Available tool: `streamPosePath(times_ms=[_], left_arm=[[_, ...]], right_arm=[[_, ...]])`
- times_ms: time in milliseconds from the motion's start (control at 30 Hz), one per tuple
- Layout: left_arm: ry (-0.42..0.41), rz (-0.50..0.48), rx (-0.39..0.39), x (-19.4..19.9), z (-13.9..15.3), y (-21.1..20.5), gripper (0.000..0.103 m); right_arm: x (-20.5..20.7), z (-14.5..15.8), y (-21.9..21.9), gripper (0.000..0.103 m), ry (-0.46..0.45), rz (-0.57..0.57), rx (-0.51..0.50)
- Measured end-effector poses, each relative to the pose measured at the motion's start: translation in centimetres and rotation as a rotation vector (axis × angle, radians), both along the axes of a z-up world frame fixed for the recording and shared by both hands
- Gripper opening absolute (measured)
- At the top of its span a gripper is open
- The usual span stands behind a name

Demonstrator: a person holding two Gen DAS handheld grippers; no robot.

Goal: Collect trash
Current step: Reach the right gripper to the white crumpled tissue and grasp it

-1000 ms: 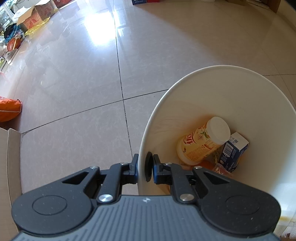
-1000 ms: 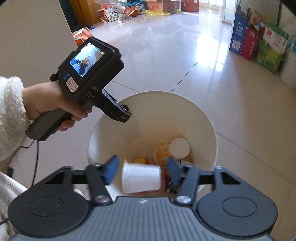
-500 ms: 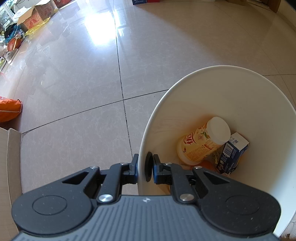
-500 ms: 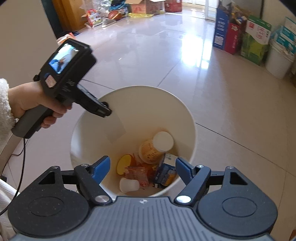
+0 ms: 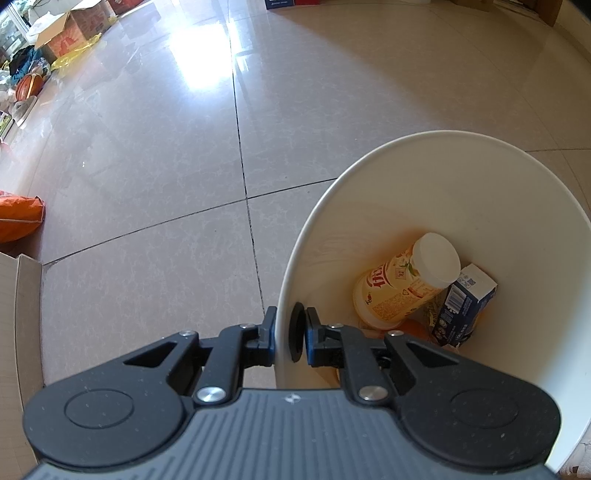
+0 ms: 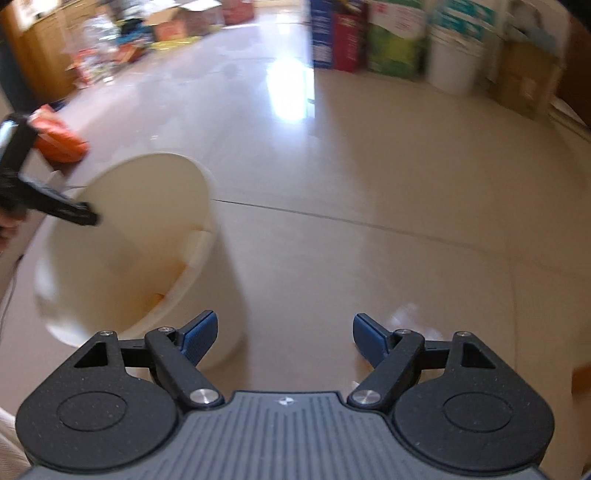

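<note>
Glossy beige floor tiles point(image 5: 147, 184) with dark grout lines fill both views, and sun glare lies on them far off. Cardboard boxes point(image 5: 70, 29) and a basketball point(image 5: 27, 83) sit at the far left of the left wrist view, with an orange bag point(image 5: 18, 218) at the left edge. Through the right wrist view, which is blurred, cartons and white pails point(image 6: 454, 55) line the far wall.

A white bin point(image 5: 480, 184) stands on the floor. The left gripper point(image 5: 290, 332) is clenched on its near rim, one finger outside the wall and the other, with a round black pad, inside. In the bin's bottom lie a yellow drink cup point(image 5: 402, 284) with a white lid, tipped on its side, a blue carton point(image 5: 465, 302) just right of it and touching it, and something orange beneath them that is too hidden to name.

The right gripper point(image 6: 284, 338) hangs over bare floor to the right of the bin point(image 6: 147, 240), its jaws released and wide, having just been opening, with nothing between the blue pads point(image 6: 199, 334). A small pale object on the floor beyond the right finger is too blurred to identify. At the left edge of this view the left gripper's black body point(image 6: 44, 195) reaches to the bin's rim.
</note>
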State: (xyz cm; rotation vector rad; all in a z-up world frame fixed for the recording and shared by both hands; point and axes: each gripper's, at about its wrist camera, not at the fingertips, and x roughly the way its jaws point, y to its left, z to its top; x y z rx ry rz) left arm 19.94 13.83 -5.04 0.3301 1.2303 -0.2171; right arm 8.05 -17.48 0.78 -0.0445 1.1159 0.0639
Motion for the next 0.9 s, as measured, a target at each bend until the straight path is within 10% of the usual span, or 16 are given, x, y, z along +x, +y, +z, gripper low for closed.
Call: streamPosePath(times_ms=[900], left_arm=[[-0.001,0.004,-0.001,0.1,0.1,-0.1,0.012]], right_arm=[[-2.3,-20.8,-11.4,0.075,0.229,-0.526,0.094]])
